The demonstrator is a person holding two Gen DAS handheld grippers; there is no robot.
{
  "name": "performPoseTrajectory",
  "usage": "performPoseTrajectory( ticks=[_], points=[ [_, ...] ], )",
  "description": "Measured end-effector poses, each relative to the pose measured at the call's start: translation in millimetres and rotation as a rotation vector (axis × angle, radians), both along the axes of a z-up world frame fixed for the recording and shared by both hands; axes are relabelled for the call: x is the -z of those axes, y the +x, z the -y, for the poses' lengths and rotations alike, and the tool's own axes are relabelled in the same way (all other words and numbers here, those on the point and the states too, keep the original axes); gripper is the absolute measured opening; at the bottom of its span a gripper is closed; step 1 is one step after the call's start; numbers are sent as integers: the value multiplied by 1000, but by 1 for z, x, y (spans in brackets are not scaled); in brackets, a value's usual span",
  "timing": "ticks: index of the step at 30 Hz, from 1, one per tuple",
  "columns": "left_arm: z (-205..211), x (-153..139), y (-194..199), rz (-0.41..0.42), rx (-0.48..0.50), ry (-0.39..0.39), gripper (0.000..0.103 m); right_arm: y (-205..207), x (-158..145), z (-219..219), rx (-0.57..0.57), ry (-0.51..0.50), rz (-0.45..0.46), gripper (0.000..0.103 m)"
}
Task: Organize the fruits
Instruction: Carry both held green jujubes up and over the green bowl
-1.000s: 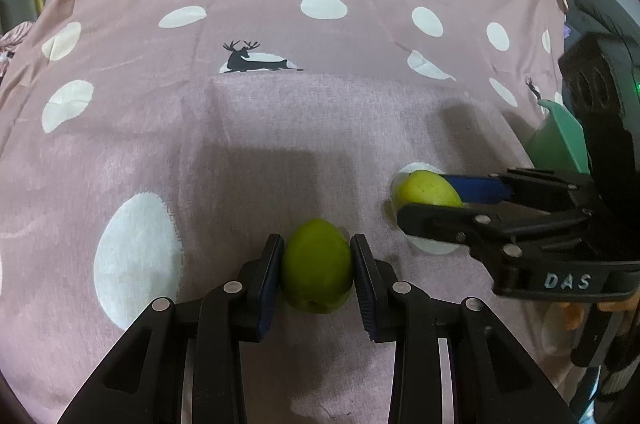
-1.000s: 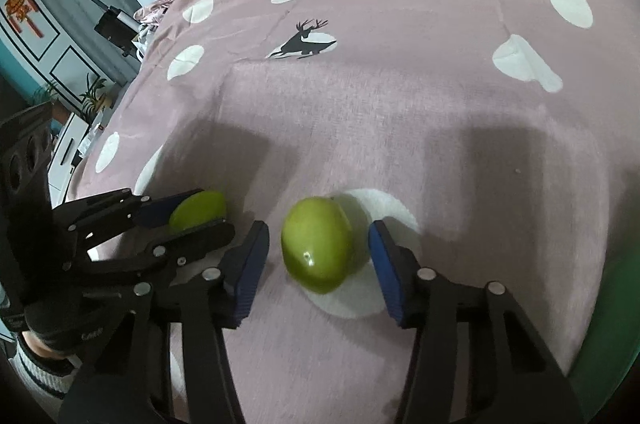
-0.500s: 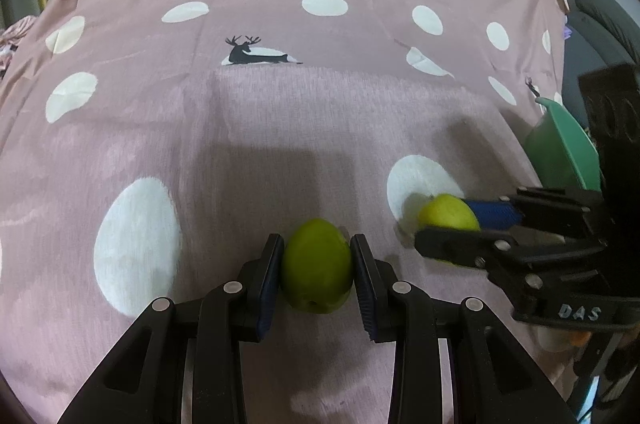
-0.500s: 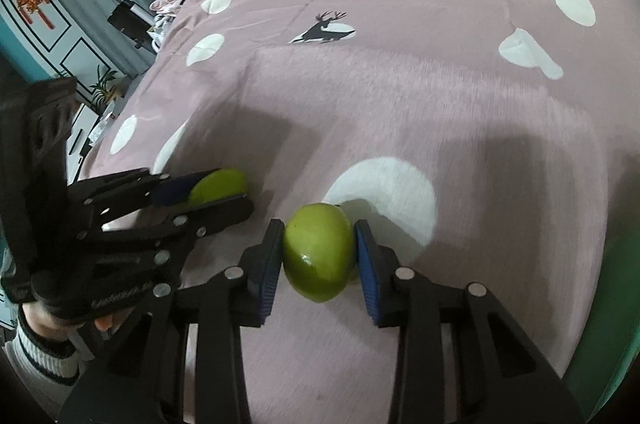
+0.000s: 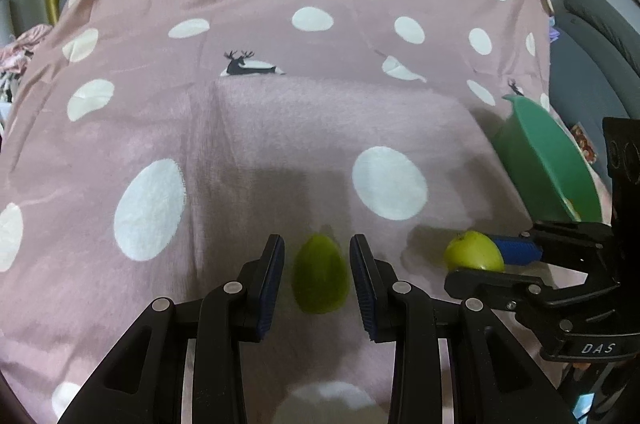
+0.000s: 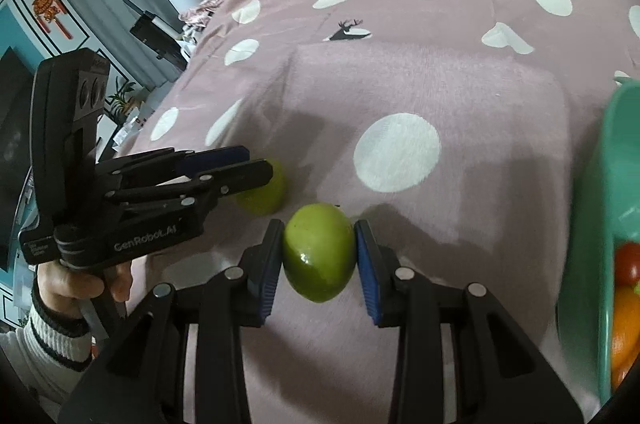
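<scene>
A pink bedspread with white polka dots (image 5: 280,128) covers the bed; a green plastic bowl (image 5: 548,168) of fruit sits at its right edge. Each gripper's fingers clench one green oval fruit above the cloth: left gripper (image 5: 318,280) on the left fruit (image 5: 320,278), right gripper (image 6: 320,256) on the right fruit (image 6: 320,250).

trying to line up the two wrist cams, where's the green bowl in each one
Left wrist view: the green bowl sits at the right edge, above the right claw and its green fruit.
Right wrist view: the bowl runs down the far right edge, with red and orange fruit inside.
Shared landmark: the deer print on the pink dotted cloth.
</scene>
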State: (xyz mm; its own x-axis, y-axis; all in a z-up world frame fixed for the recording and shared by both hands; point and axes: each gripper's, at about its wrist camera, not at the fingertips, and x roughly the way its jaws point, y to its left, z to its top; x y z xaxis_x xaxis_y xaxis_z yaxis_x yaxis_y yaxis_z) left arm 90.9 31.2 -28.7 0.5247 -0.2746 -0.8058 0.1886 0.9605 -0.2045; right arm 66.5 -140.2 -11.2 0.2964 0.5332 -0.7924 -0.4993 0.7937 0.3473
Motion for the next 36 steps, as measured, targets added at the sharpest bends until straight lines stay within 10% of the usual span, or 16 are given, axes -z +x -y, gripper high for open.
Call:
performPoseTrajectory(
  ticks=[26, 36],
  points=[
    [22, 28, 14, -48, 48, 58, 34, -16, 9, 39, 94, 87, -34, 36],
    [12, -6, -10, 5, 31, 0, 34, -22, 0, 42, 96, 106, -17, 36]
  ],
)
